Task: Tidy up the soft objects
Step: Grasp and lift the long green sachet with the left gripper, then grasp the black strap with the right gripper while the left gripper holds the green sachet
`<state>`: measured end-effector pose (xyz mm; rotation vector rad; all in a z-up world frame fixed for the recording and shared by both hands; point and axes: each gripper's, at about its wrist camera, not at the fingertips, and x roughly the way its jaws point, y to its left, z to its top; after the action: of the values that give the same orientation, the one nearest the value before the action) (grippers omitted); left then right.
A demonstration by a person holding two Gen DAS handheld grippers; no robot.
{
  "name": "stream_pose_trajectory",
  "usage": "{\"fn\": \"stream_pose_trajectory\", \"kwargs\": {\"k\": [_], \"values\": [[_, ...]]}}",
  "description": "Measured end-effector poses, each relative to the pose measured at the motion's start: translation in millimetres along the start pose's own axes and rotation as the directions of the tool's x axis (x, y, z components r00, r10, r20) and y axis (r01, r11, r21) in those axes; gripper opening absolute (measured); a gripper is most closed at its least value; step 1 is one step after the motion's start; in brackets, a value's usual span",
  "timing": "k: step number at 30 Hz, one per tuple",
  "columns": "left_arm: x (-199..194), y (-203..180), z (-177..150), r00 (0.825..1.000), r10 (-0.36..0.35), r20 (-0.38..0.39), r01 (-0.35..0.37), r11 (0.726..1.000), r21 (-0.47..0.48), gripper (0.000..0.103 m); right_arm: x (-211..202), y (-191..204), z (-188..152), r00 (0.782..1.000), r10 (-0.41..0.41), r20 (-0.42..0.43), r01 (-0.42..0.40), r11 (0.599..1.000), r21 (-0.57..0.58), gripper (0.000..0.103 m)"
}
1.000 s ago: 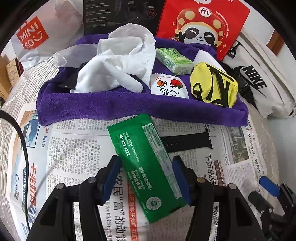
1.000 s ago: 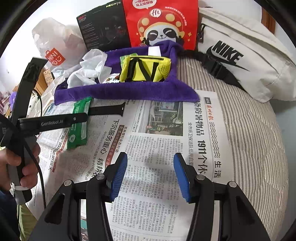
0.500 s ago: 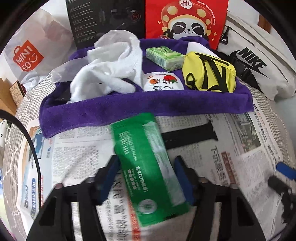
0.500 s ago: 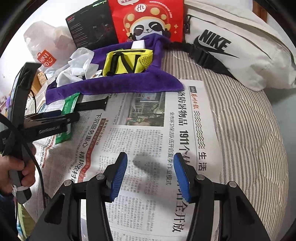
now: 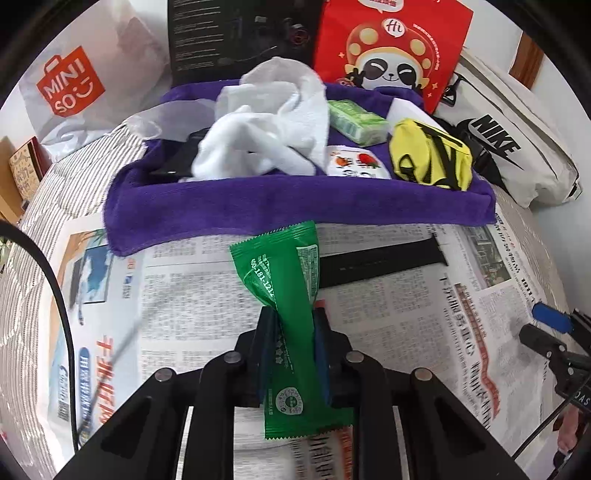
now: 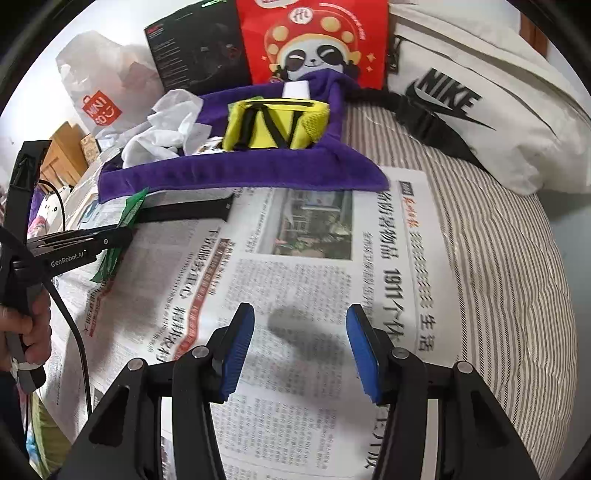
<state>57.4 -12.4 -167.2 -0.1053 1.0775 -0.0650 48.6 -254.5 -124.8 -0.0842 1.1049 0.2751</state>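
Note:
A green wet-wipe packet (image 5: 282,280) lies on the newspaper (image 5: 177,295), pinched at its middle by my left gripper (image 5: 293,325), whose jaws are closing on it and crumpling it. Behind it a purple towel (image 5: 258,206) carries a white cloth (image 5: 266,133), a green tissue pack (image 5: 356,122), a small printed packet (image 5: 354,164) and a yellow pouch (image 5: 428,158). My right gripper (image 6: 301,347) hovers open over the newspaper (image 6: 295,295), nothing between its fingers. In that view the green packet (image 6: 127,218) and left gripper (image 6: 110,238) show at the left.
A black watch strap (image 5: 380,260) lies on the paper right of the packet. Behind the towel stand a black box (image 5: 236,33), a red panda bag (image 5: 391,48), a white Nike bag (image 5: 517,140) and a Miniso bag (image 5: 70,85). A hand (image 6: 26,332) holds the left tool.
The left gripper's jaws have come together onto the green packet, squeezing its middle. The left gripper shifted slightly. The right gripper has stayed open and almost still.

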Motion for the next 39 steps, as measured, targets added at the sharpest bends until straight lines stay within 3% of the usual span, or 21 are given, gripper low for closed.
{"fn": "stream_pose_trajectory", "kwargs": {"k": [10,15,22,25,30,39], "values": [[-12.0,56.8,-6.8,0.998,0.060,0.011,-0.059,0.998,-0.031,0.020,24.8,43.2,23.4,1.000,0.027,0.001,-0.027,0.996,-0.082,0.052],[-16.0,76.9,-14.2,0.999,0.028,0.046,-0.026,0.999,-0.045,0.021,40.6,61.3,42.2,0.999,0.027,0.031,-0.023,0.990,-0.138,0.060],[-15.4,61.4,-21.8,0.990,0.088,0.113,-0.092,0.995,0.036,0.024,52.3,78.0,64.0,0.996,0.057,0.069,-0.041,0.976,-0.215,0.065],[-17.8,66.5,-24.9,0.989,0.066,0.132,-0.070,0.997,0.025,0.025,57.2,89.0,69.7,0.994,0.069,0.083,-0.043,0.961,-0.274,0.071],[-20.0,68.4,-29.1,0.987,0.055,0.152,-0.061,0.998,0.034,0.026,69.4,109.3,76.3,0.992,0.103,0.068,-0.072,0.930,-0.361,0.071],[-19.4,67.9,-29.4,0.985,0.058,0.160,-0.064,0.997,0.037,0.026,92.7,124.4,78.9,0.994,0.092,0.052,-0.059,0.891,-0.449,0.076]]}}
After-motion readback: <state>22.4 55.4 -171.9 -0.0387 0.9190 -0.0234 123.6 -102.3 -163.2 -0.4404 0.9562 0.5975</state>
